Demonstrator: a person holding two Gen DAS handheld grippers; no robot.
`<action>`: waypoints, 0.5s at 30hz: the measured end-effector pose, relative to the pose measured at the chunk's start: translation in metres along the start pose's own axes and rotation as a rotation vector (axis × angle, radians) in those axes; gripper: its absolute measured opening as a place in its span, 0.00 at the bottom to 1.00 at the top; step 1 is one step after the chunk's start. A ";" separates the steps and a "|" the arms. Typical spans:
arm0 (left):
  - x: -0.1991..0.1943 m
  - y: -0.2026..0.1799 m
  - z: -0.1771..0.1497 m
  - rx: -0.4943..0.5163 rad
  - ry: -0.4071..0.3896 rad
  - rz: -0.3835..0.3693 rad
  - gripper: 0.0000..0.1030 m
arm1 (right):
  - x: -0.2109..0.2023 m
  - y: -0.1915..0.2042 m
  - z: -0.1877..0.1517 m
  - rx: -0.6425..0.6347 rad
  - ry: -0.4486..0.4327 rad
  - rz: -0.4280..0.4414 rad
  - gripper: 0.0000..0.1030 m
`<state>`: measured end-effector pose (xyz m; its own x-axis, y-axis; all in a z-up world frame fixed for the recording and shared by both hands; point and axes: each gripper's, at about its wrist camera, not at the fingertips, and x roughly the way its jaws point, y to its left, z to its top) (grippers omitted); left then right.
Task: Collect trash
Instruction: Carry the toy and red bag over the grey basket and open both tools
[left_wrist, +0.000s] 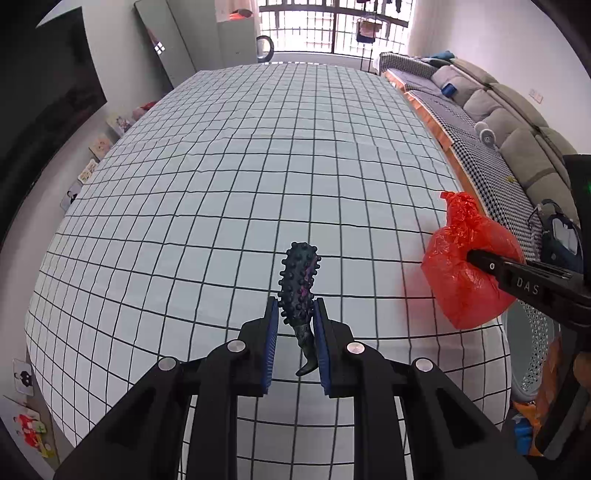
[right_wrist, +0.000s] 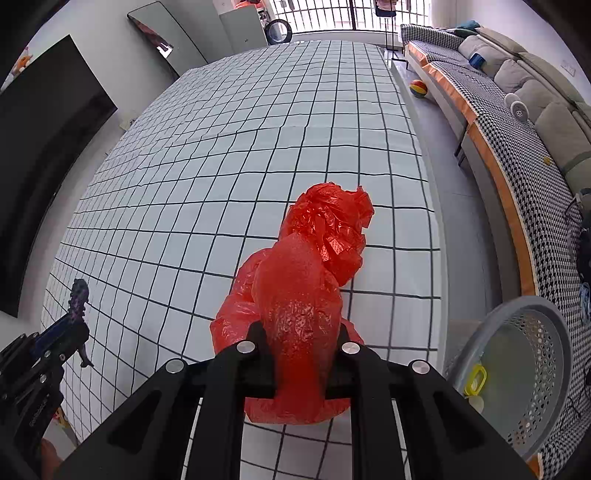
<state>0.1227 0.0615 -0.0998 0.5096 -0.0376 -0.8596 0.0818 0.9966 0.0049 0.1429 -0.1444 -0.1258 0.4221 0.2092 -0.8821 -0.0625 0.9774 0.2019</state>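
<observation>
Red crinkled plastic, nearest in the right wrist view: red bag (right_wrist: 295, 317) clenched between the fingers of the right gripper (right_wrist: 300, 363), bulging out over and under them, its twisted top leaning away toward the far right. Under it, the checked cloth (right_wrist: 258, 155) of grey-white squares with dark lines. Just right of the table edge, low on the floor, a grey perforated basket (right_wrist: 532, 362) holding a yellow piece (right_wrist: 475, 379) and a pale lump; seen whole only here, a mere sliver of mesh in the left wrist view. Farther right, a houndstooth-covered sofa (right_wrist: 517, 155); a striped ball (right_wrist: 418, 88) on the floor beyond, missing from the other view.

Nearest in the left wrist view: left gripper (left_wrist: 297, 332) with blue pads, grasping a dark knobbly toy (left_wrist: 300, 284), studded end up and away, thin tail hanging between the fingers. Same toy shown small at the left edge of the right wrist view. To the right, bag and right gripper from the side, at the near right table edge. Only here: picture cards (left_wrist: 99, 146) along the left floor. Far off, a barred window (left_wrist: 332, 26).
</observation>
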 end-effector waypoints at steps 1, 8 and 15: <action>-0.002 -0.006 0.001 0.011 -0.006 -0.008 0.19 | -0.008 -0.004 -0.004 0.006 -0.006 -0.003 0.13; -0.018 -0.056 0.007 0.089 -0.035 -0.062 0.19 | -0.058 -0.039 -0.028 0.052 -0.060 -0.046 0.13; -0.028 -0.114 0.007 0.153 -0.040 -0.116 0.19 | -0.098 -0.086 -0.058 0.107 -0.087 -0.092 0.13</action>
<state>0.1052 -0.0511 -0.0727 0.5228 -0.1572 -0.8378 0.2696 0.9629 -0.0124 0.0546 -0.2476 -0.0810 0.4985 0.1115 -0.8597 0.0747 0.9825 0.1707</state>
